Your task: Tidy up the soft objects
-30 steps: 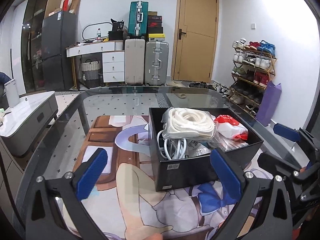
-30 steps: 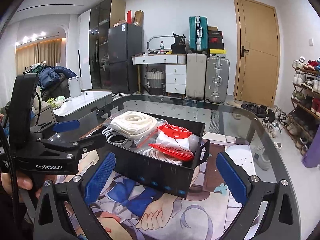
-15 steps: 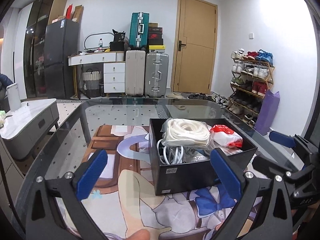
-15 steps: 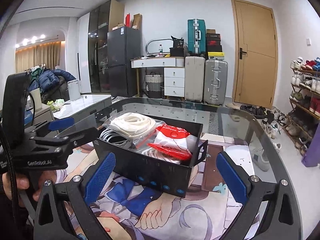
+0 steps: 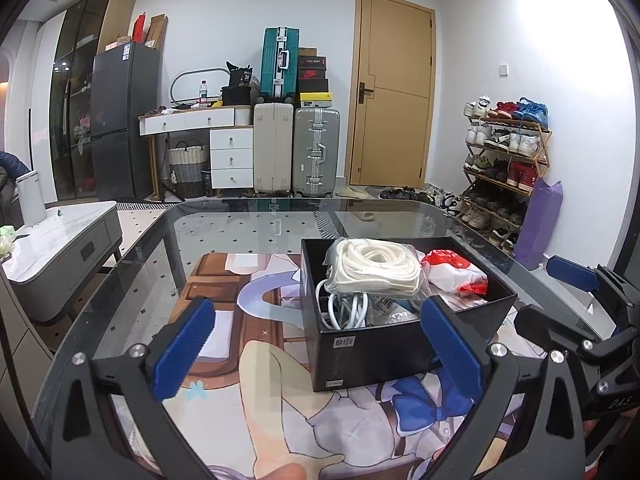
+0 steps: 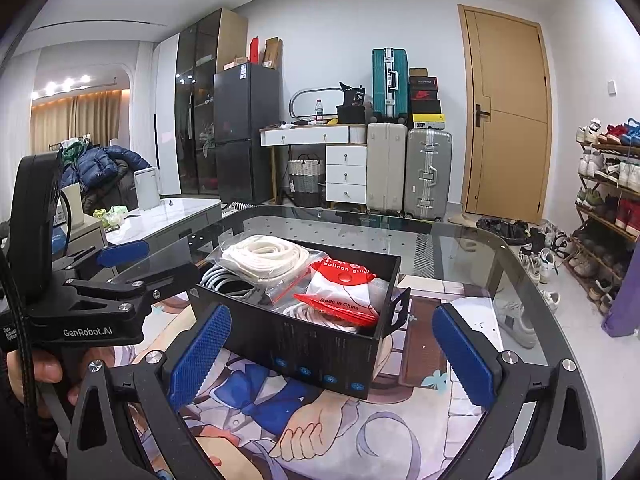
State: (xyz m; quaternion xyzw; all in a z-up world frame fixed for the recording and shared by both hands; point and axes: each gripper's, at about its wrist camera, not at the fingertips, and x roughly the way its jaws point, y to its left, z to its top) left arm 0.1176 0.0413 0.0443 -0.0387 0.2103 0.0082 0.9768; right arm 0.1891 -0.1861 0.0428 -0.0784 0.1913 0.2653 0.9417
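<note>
A black open box stands on a printed mat on the glass table. It holds a bagged coil of white rope, a red-and-white balloon bag and white cables. My left gripper is open, just short of the box's near wall, with nothing between its fingers. In the right wrist view the same box shows the rope, the balloon bag and grey cables. My right gripper is open in front of the box's long side, holding nothing.
The glass table has a rounded far edge, with the cartoon mat covering its near half. A hand holds the left gripper at the box's left end. A grey side cabinet stands left; a shoe rack stands right.
Both views have tilted up slightly, so the box sits a little lower in each frame. Both grippers stay open and the box's contents have not moved.
</note>
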